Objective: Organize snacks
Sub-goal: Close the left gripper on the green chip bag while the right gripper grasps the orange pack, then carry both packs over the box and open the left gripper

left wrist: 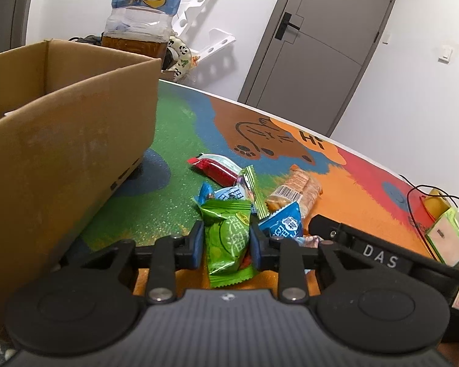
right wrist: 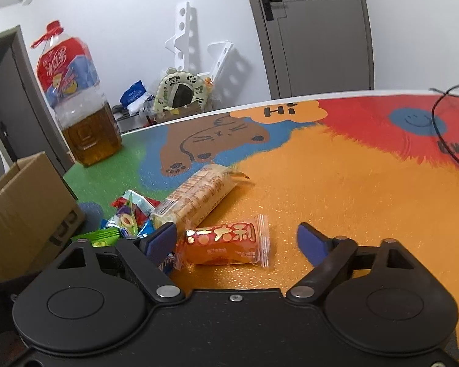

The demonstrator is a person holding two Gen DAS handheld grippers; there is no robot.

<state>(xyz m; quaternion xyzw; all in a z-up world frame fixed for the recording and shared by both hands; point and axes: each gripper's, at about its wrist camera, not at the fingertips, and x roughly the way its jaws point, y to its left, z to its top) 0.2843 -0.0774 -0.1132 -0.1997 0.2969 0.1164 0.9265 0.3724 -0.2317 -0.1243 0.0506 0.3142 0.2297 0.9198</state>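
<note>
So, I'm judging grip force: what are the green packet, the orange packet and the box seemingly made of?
Green packet: glossy plastic or foil film, judging by its creases, sheen and crimped ends; the left gripper pinches it. Orange packet: clear shiny plastic wrap with a serrated seam, between the open right gripper fingers. Box: matte brown cardboard, scuffed.

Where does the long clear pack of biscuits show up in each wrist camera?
Left wrist: biscuit pack lies right of centre, past the blue and green packets.
Right wrist: biscuit pack lies left of centre, angled, just beyond the orange packet between the open tongs.
Shared landmark: the brown cartoon animal printed on the mat.
</note>
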